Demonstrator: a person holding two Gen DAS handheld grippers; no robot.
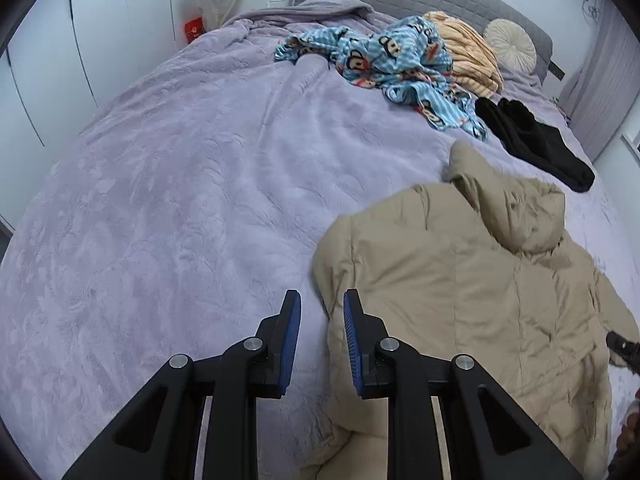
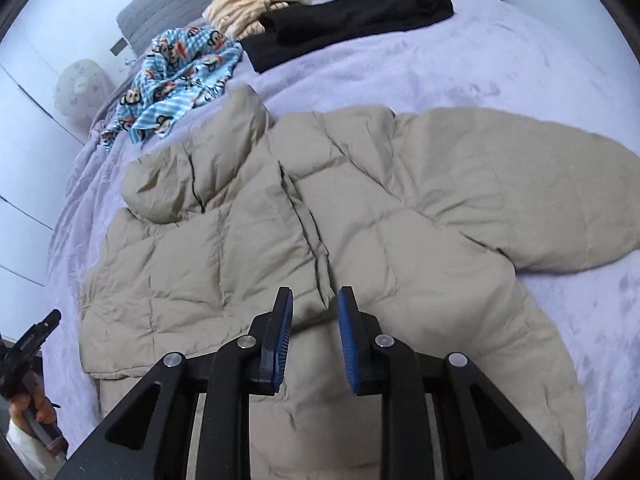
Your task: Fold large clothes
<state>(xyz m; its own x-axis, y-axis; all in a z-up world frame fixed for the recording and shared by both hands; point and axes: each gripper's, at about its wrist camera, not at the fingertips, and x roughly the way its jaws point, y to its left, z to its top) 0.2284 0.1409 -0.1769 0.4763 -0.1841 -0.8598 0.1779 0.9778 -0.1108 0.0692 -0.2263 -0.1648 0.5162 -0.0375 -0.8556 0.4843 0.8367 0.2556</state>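
While both hand-held grippers hover unclenched, seemingly above the jacket.

Left gripper jaws parted — right gripper likewise, both empty

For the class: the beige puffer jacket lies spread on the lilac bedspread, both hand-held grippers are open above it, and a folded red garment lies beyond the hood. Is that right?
One detail is wrong: the garment beyond the hood is black, not red, as the right wrist view shows. The beige puffer jacket does lie spread on the lilac bedspread, and the left hand-held gripper and right hand-held gripper are both open.
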